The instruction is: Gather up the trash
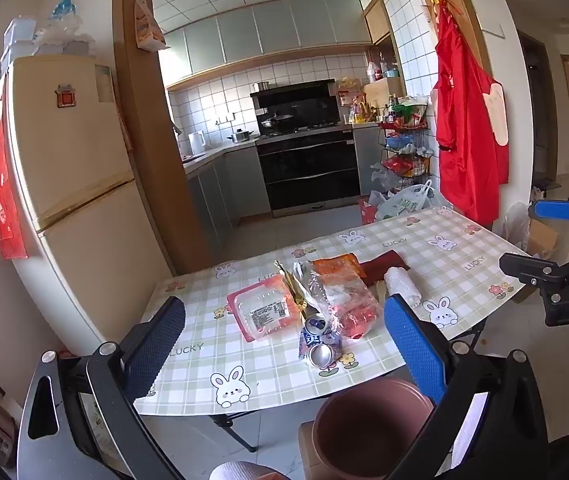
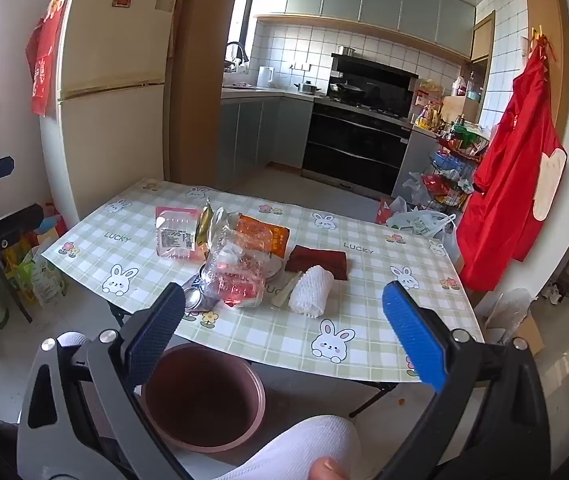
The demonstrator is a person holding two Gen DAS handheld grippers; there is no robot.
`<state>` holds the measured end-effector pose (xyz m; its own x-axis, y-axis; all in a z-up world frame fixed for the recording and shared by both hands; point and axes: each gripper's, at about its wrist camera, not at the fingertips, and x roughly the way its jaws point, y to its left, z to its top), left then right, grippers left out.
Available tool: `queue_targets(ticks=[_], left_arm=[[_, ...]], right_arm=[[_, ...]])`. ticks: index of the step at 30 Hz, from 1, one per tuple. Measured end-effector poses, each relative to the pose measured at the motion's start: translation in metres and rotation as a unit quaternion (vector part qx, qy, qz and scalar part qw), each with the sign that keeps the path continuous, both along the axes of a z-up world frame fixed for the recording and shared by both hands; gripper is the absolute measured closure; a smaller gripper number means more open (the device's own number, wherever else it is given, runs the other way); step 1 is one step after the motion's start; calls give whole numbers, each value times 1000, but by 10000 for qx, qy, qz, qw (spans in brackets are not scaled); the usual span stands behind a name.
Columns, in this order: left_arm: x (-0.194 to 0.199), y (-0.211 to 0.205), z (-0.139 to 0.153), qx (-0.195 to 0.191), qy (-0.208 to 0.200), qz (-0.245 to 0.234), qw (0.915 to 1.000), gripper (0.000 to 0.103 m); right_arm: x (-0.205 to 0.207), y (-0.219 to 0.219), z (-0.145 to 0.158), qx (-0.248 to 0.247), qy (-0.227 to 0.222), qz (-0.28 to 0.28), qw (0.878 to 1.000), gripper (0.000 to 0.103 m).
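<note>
A heap of trash lies on the checked bunny tablecloth [image 1: 244,380] [image 2: 364,336]: a pink plastic tray [image 1: 262,314] [image 2: 176,236], a crumpled clear bag [image 1: 348,300] [image 2: 238,276], an orange packet [image 1: 336,266] [image 2: 262,238], crushed cans [image 1: 320,354] [image 2: 194,298], a dark red packet [image 1: 382,268] [image 2: 318,262] and a white foam net [image 1: 402,284] [image 2: 312,290]. A brown bin [image 1: 368,428] [image 2: 202,400] stands on the floor below the table's near edge. My left gripper [image 1: 284,344] and right gripper [image 2: 284,340] are open and empty, held back from the table above the bin.
A cream fridge [image 1: 72,184] [image 2: 112,80] stands left of the table. Red aprons [image 1: 464,140] [image 2: 520,184] hang on the wall at the right. A wire rack [image 1: 404,148] and plastic bags [image 2: 420,220] stand beyond the table. The kitchen with an oven [image 1: 308,168] is behind.
</note>
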<state>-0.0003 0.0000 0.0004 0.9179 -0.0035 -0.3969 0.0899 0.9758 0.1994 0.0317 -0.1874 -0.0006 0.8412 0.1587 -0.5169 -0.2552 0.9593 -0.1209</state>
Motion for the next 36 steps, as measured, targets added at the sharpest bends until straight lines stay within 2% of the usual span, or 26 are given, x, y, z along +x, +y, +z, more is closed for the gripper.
queue_targets(ticks=[6, 7, 10, 36], left_arm=[[1, 8, 3, -42, -16, -57, 10000, 5], [2, -1, 7, 78, -30, -53, 10000, 5], [2, -2, 5, 83, -47, -84, 9999, 5], [-5, -1, 7, 8, -109, -107, 9999, 5]], right_arm=[[0, -2, 1, -13, 0, 31, 10000, 6], [0, -2, 2, -20, 0, 36, 10000, 6], [2, -3, 1, -32, 6, 54, 10000, 6], [-2, 0, 1, -40, -29, -47, 10000, 6]])
